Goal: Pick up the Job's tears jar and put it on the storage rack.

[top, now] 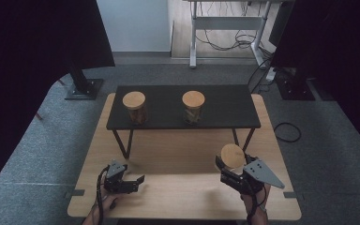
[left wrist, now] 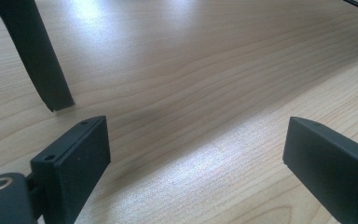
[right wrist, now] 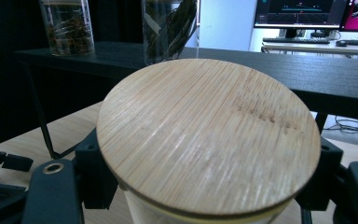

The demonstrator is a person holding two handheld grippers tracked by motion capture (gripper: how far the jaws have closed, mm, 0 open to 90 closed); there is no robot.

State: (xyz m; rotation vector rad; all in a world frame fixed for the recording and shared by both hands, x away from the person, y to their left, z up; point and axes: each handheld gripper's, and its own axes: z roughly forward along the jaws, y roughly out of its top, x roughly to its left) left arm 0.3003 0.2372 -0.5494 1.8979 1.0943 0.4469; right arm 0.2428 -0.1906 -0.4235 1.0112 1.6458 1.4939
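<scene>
The right gripper [top: 228,169] grips a lidded jar [top: 232,155] above the table's [top: 178,187] near right; the left gripper [top: 132,183] rests wide, empty. Glass looks slick: it could slip, or clip the shelf [top: 225,105] edge.

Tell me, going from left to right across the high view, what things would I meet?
Left claw → left jar on the black shelf → middle jar → the jar gripped in the right claw.
</scene>
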